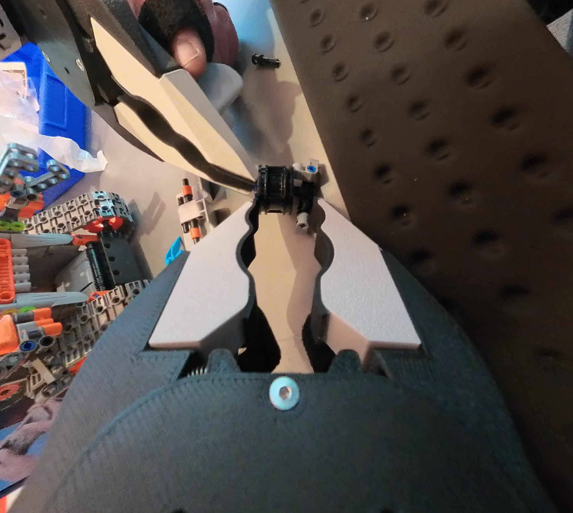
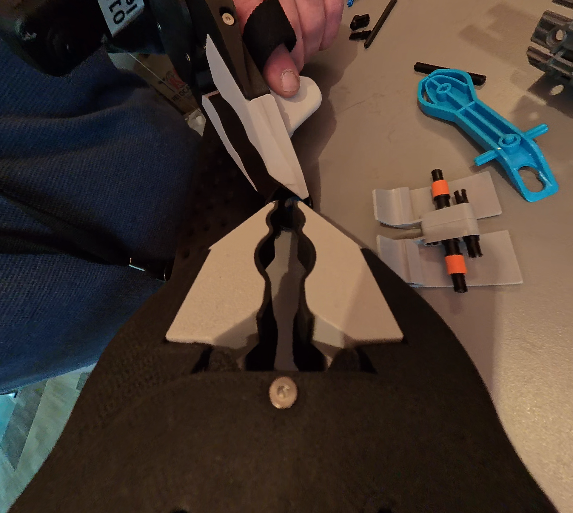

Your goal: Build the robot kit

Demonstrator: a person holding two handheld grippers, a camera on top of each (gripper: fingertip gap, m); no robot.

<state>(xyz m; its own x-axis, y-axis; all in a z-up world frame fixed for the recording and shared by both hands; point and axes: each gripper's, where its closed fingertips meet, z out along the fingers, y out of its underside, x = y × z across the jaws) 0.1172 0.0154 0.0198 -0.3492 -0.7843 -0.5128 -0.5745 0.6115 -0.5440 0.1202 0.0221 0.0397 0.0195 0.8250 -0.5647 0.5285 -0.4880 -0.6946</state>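
The left gripper [image 1: 283, 209] is clamped across a small black wheel assembly [image 1: 279, 191] held just above the grey table [image 1: 155, 178]; the right gripper [image 2: 288, 206] pinches a thin dark pin at the assembly's side. The assembly appears light, rigid and smooth, so grip is best taken across the ribbed hub. A grey axle subassembly [image 2: 446, 231] and blue tool [image 2: 486, 132] lie nearby.
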